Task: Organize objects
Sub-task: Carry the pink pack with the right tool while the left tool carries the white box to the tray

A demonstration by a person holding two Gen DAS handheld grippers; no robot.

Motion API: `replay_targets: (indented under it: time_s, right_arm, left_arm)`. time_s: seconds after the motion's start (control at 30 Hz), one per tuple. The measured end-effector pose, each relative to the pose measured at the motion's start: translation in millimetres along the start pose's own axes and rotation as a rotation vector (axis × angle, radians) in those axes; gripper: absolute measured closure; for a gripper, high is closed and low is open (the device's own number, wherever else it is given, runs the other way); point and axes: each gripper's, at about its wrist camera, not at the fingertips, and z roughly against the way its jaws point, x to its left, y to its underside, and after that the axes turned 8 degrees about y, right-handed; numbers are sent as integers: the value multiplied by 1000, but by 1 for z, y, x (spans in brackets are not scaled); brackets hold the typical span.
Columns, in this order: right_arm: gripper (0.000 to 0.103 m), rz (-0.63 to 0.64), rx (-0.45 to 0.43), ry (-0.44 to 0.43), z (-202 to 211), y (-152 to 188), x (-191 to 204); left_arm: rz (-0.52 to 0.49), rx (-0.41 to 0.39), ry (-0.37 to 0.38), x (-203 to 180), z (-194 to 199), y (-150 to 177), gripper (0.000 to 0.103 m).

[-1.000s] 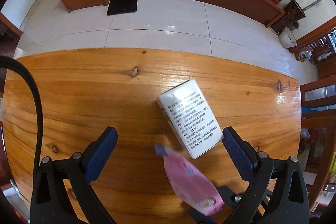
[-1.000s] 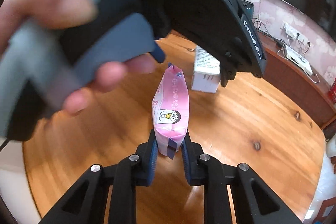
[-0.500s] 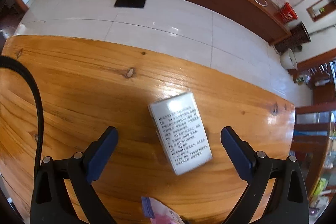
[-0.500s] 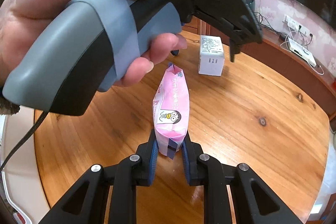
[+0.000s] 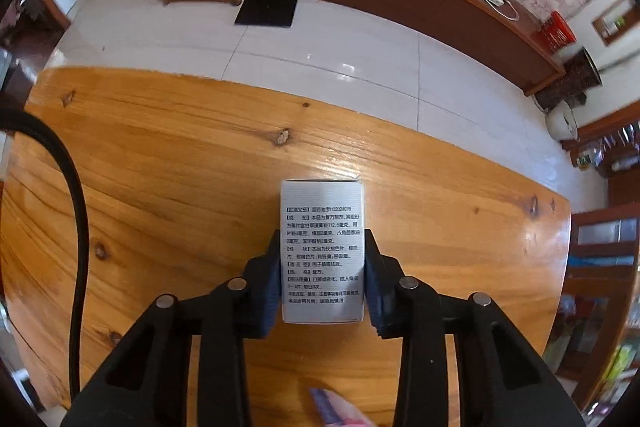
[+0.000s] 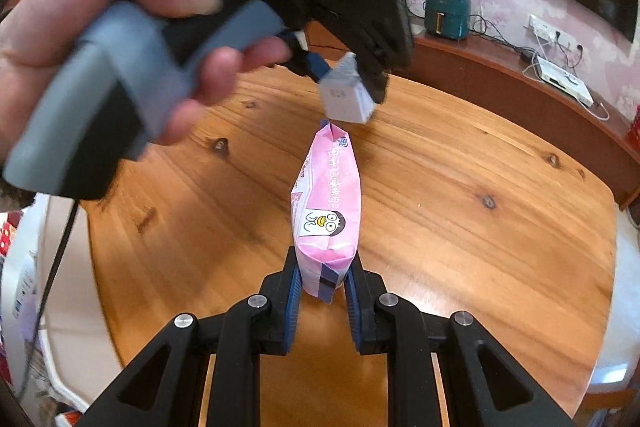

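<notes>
Two items are in hand above the wooden table (image 5: 160, 167): left gripper (image 5: 322, 279) clamped on the white medicine box (image 5: 322, 251), right gripper (image 6: 320, 287) clamped on the pink snack packet (image 6: 328, 203); we judge carrying underway, next needing a set-down spot.

Black Chinese print in bracketed headings running down the upper face of the white box (image 5: 322, 251), with "H32024076" and "112.5" legible near the top; smaller lines beyond reading. Blurred digits on the end flap of that box (image 6: 347, 98), unreadable. Just below the box, Chinese characters along the pink packet (image 6: 328, 203), above a cartoon penguin label.
</notes>
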Motion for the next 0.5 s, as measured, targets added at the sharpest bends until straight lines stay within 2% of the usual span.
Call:
replay_targets:
  time_s: [0.1,0.27,0.5]
  right_arm:
    - [83,-23,3,11,14,1,4]
    - [83,-56,-11,37,47,1,18]
    - [83,-111,-80,97,123,-3,64]
  left_arm:
    - [-55,4,-10,-3,18,10,65]
    - [-81,21,11,0,57,25,65]
    - [-189,5,95,-4,140,58,65]
